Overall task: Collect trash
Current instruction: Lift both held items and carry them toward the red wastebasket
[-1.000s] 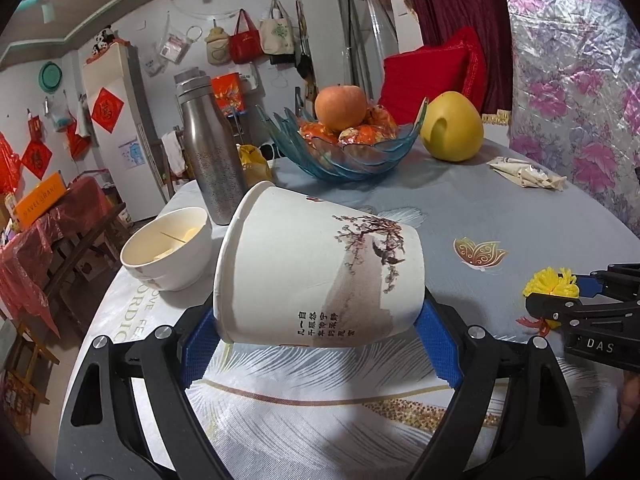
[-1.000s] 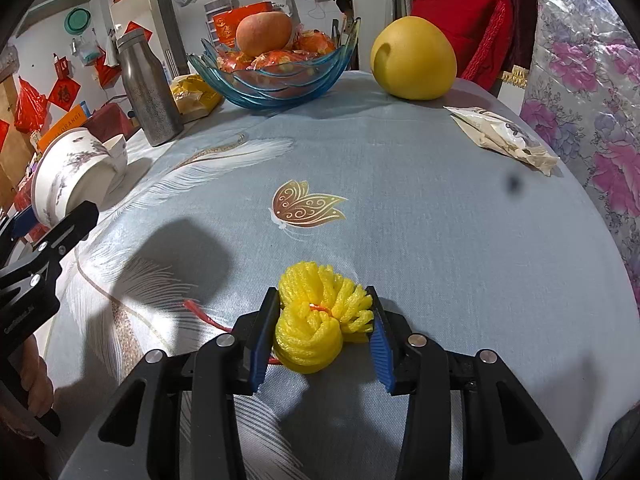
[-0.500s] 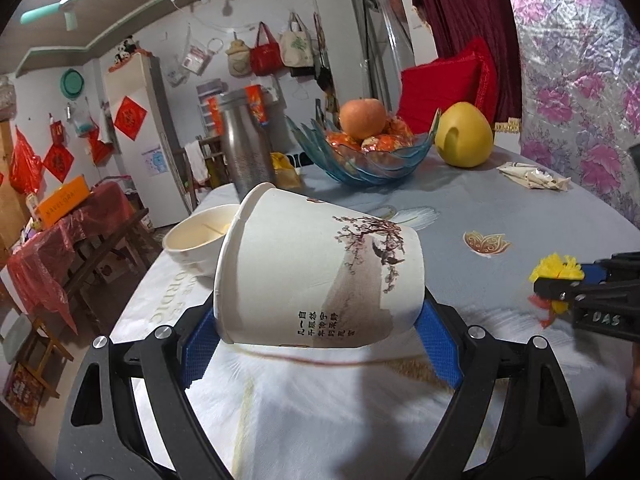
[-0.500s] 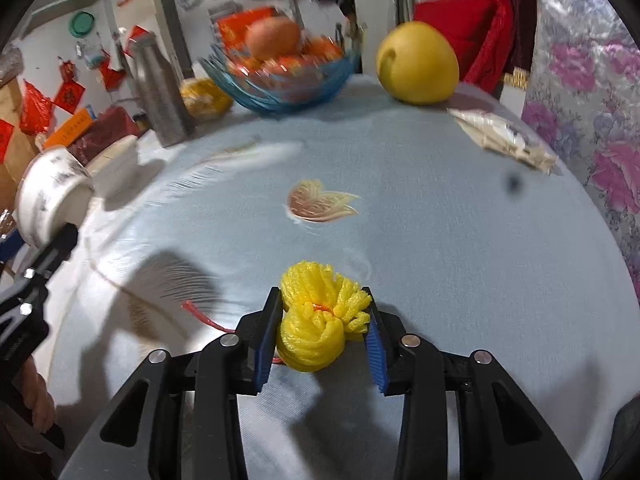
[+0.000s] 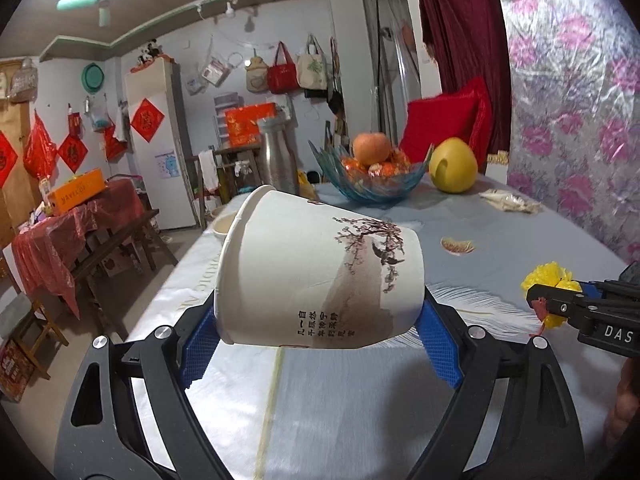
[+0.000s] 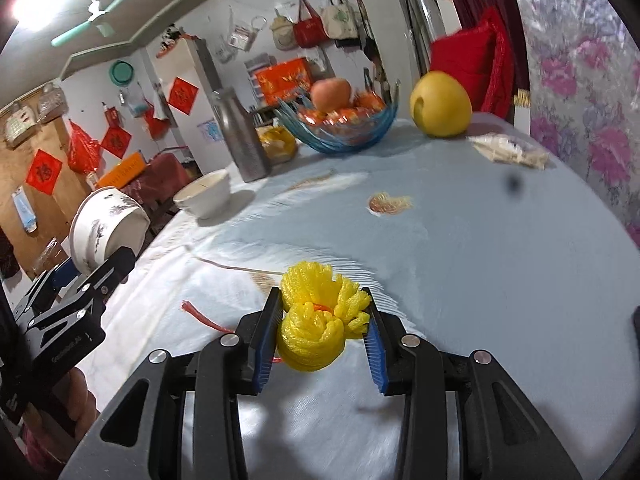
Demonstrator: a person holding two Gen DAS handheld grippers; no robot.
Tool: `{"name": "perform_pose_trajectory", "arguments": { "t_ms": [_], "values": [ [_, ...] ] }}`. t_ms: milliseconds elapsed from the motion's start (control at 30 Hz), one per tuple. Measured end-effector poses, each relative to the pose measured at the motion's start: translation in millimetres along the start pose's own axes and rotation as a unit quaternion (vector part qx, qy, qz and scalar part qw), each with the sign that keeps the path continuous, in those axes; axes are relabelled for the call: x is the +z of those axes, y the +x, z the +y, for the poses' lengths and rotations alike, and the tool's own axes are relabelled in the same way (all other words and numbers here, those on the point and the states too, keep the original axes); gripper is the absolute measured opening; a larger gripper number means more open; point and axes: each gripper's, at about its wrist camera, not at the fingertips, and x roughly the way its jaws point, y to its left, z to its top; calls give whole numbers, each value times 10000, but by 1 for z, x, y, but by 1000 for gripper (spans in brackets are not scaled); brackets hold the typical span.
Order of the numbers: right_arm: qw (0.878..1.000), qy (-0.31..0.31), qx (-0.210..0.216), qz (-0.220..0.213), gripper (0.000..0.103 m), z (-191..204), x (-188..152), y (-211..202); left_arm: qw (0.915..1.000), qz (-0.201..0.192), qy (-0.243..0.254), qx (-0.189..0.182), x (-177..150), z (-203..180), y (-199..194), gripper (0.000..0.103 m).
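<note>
1. Since the earlier frames, both grippers had lifted away from the table (image 5: 500,248): in the left wrist view more of the room and ceiling showed, and the bowl and steel flask sat lower and farther behind the cup.
2. The left gripper (image 5: 320,336) was clamped on a white paper cup (image 5: 316,276) lying on its side, mouth toward the left, its blue pads (image 5: 200,344) pressed on the rim end and the base end.
3. The cup hung clear above the pale blue tablecloth, near the table's left edge.
4. The right gripper (image 6: 320,332) was clamped on a yellow foam fruit net (image 6: 316,320), pads (image 6: 266,340) squeezing both sides; a red string (image 6: 200,316) trailed from the left of it.
5. The net was raised off the cloth, above the near part of the table.
6. Beyond stood a white bowl (image 6: 206,196), a steel flask (image 6: 240,140), a blue glass fruit bowl (image 6: 340,124), a yellow pomelo (image 6: 440,104) and a crumpled wrapper (image 6: 508,150).
</note>
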Motion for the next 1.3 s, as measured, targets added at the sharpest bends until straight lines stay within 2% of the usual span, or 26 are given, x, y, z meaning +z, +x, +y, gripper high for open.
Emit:
{"name": "perform_pose_trajectory", "arguments": {
  "t_ms": [367, 733, 1100, 1300],
  "values": [
    [9950, -640, 548, -532, 38, 75, -10, -76, 9973, -637, -162, 332, 2, 35, -94, 84],
    [9802, -1411, 1264, -580, 38, 179, -15, -112, 9887, -1088, -334, 971, -15, 105, -174, 84],
    [9563, -2222, 1896, -153, 38, 294, -42, -113, 9814, -956, -363, 1622, -62, 179, -213, 84],
    [9421, -2606, 2100, 215, 38, 352, -66, -104, 9769, -624, -385, 2006, -105, 223, -221, 84]
  ]
}}
